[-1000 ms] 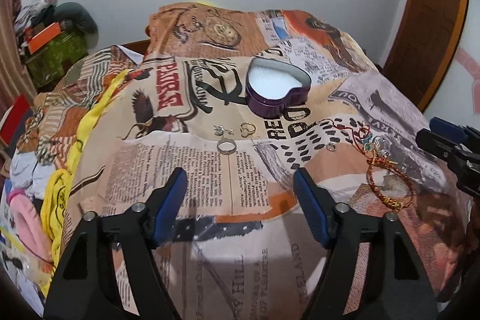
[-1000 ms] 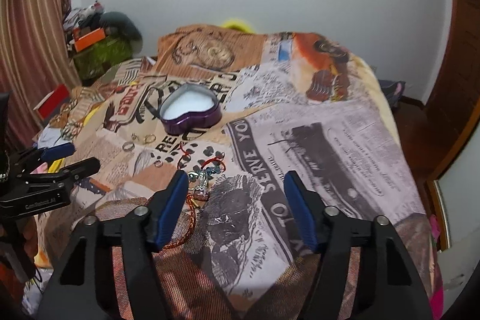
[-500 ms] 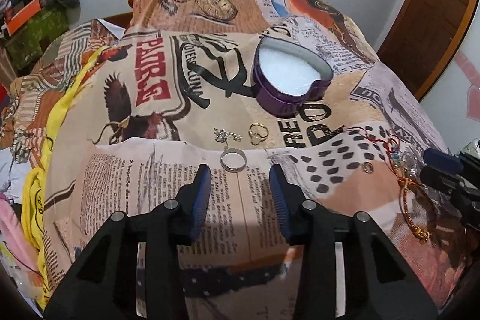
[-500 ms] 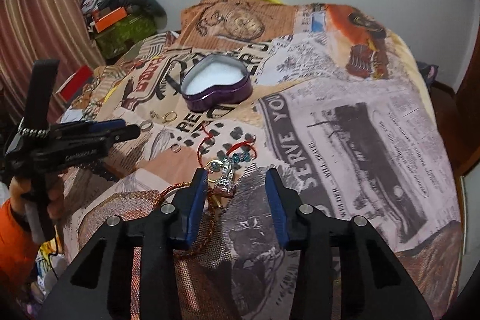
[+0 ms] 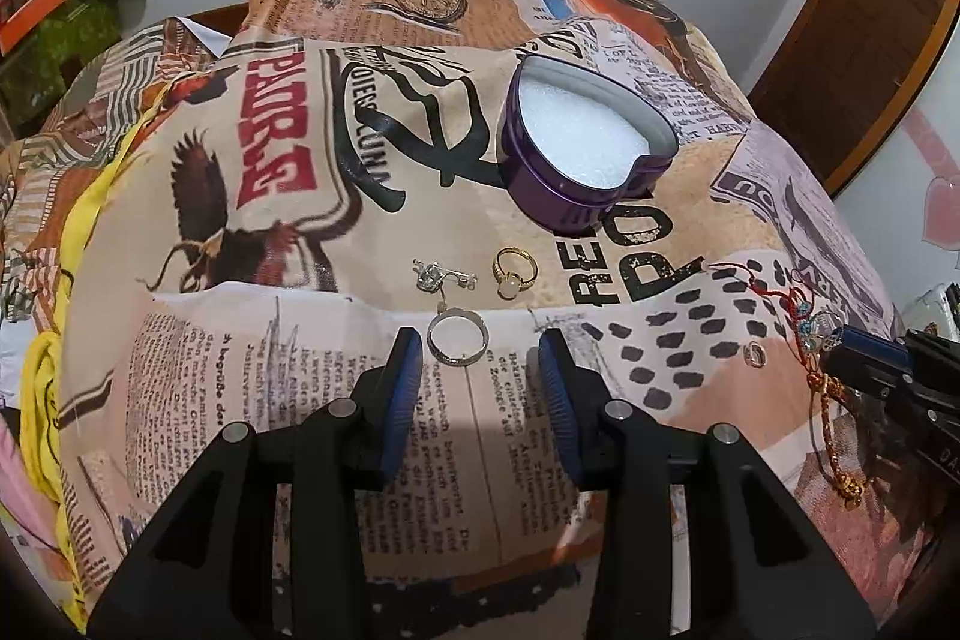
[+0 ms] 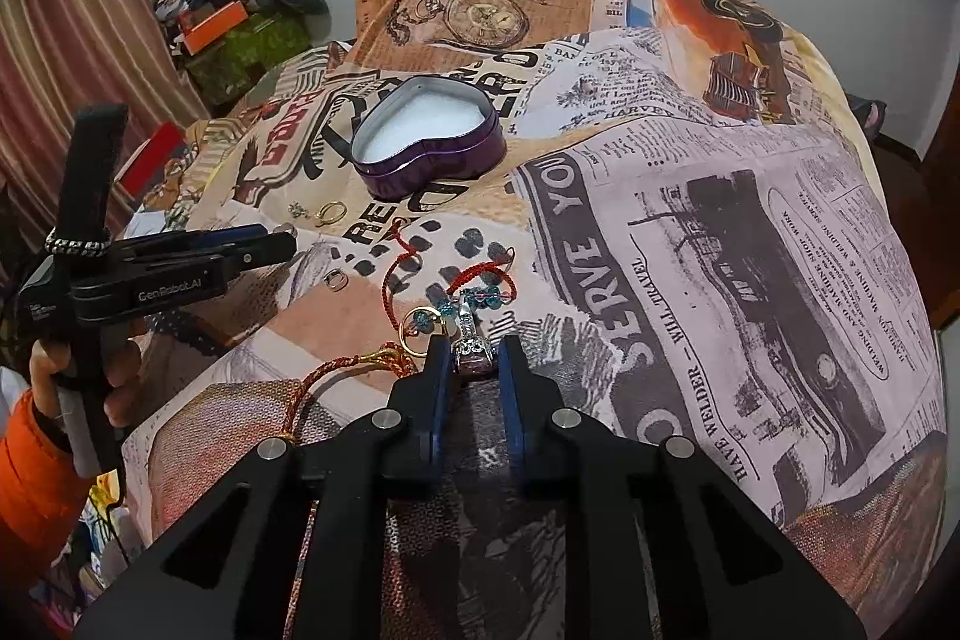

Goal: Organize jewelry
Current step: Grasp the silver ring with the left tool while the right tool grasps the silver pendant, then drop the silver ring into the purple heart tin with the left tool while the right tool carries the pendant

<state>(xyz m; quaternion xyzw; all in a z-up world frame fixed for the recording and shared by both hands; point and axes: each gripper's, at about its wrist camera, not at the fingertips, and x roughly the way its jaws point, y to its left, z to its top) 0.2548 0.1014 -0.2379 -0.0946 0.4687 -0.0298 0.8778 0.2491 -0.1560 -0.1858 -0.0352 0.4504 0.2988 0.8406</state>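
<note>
A purple heart-shaped tin with white foam inside stands open on the bed. Before it lie a gold ring, a small silver charm and a plain silver ring. My left gripper is open low over the sheet, the silver ring lying between its tips, close to the left pad. In the right wrist view my right gripper is closing around a silver jewelled piece, with slight gaps still showing. That piece lies among a red cord bracelet with blue beads.
A newspaper-print sheet covers the whole bed. A red-and-gold cord and a tiny ring lie left of my right gripper. A hand in an orange sleeve holds the left gripper. Clutter sits far left, a wooden door right.
Both grippers came down closer to the sheet and narrowed their jaws. The left one drew up to the silver ring. The right one closed in around the silver piece.
</note>
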